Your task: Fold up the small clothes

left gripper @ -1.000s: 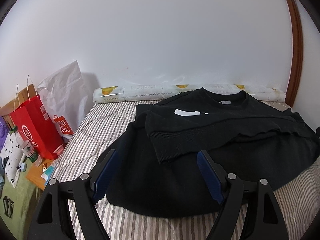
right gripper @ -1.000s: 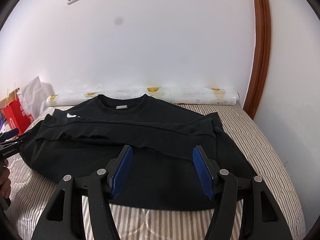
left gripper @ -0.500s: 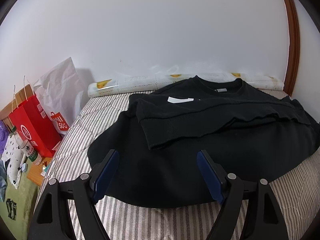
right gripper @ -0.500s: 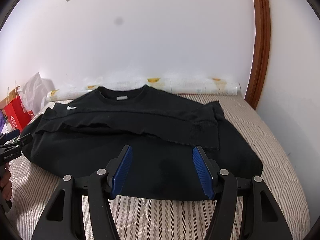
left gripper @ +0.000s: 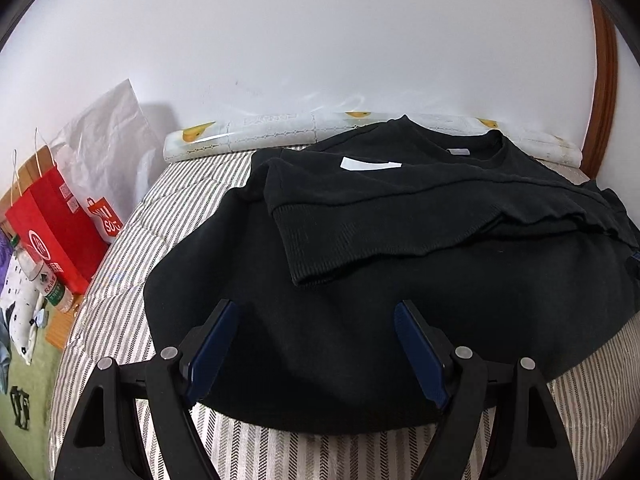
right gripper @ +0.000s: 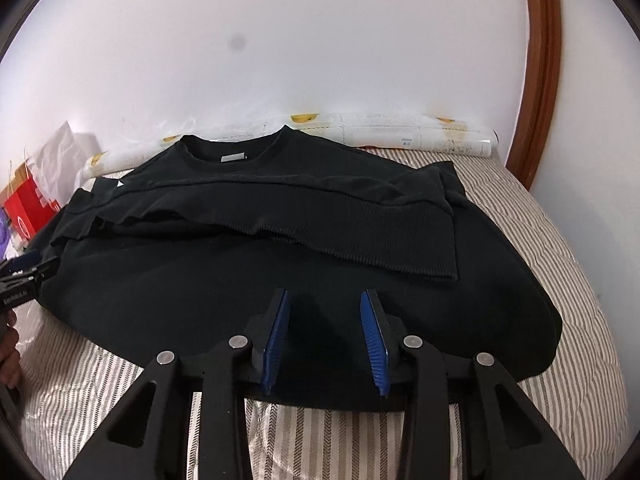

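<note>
A white wall backs a striped bed (left gripper: 188, 216), where the black sweatshirt (left gripper: 360, 320) lies flat, both sleeves crossed over its chest. Its near hem runs under and between the jaws of each tool. The left gripper (left gripper: 316, 344) has its jaws spread wide and empty above the hem; the right gripper (right gripper: 326, 336) has jaws that have just been closing, still apart, with cloth below but not pinched. The risk, I judge: uneven bites would skew the fold, or a deep bite could snag the bedcover. The hem beneath the jaws is lost, black on black; the sweatshirt's far right side is cut off in the left view.
</note>
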Tool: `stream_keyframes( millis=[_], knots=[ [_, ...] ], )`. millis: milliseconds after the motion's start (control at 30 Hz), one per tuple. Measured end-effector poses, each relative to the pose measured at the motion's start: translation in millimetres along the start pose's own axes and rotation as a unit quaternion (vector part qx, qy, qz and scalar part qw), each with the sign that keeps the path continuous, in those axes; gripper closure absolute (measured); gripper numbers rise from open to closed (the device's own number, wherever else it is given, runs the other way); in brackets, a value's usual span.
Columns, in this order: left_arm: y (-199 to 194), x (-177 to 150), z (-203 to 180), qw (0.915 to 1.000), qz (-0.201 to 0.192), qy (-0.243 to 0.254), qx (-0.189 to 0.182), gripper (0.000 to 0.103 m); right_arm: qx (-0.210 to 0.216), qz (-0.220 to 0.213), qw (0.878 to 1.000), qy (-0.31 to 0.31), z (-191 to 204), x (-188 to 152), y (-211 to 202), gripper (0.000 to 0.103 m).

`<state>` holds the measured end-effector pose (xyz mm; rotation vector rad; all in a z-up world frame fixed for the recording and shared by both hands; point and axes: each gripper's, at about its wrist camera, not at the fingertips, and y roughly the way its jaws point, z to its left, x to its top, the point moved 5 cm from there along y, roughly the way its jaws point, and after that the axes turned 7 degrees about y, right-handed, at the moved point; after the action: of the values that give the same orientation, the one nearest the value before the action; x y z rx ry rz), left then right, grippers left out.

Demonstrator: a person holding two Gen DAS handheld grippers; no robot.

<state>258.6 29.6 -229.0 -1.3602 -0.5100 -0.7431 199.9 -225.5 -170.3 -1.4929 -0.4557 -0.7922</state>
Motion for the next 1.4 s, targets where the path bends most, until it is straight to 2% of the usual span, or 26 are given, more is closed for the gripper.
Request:
stream_keyframes(
  millis=[533, 667, 800, 967, 1133, 1333, 1400],
  knots=[
    [13, 7, 2, 0.9998, 0.014, 0.002, -0.014, 0.023, 0.001, 0.024, 1.000, -0.001, 8, 8, 25, 0.067],
    [20, 12, -1, 0.9993, 0.023, 0.008, -0.030, 0.023, 0.001, 0.041, 0.999, 0.014, 7, 17, 38, 0.067],
    [31, 23, -7, 0.9989, 0.027, 0.021, -0.031, 0.023, -0.009, 0.058, 0.998, 0.016, 9, 26, 54, 0.067],
    [46, 44, -11, 0.9982, 0.035, 0.028, -0.038, 0.022, -0.026, 0.075, 0.997, 0.013, 11, 46, 73, 0.070],
    [61, 71, -5, 0.9984, 0.028, 0.015, -0.048, 0.022, -0.030, 0.056, 0.998, 0.016, 9, 82, 86, 0.072],
    [75, 114, 10, 0.9991, -0.005, -0.023, -0.036, 0.023, -0.046, 0.036, 0.998, 0.033, -11, 126, 109, 0.072],
    [74, 123, 17, 0.9983, -0.019, -0.039, -0.038, 0.023, -0.045, 0.022, 0.998, 0.039, -19, 134, 107, 0.068]
  ],
)
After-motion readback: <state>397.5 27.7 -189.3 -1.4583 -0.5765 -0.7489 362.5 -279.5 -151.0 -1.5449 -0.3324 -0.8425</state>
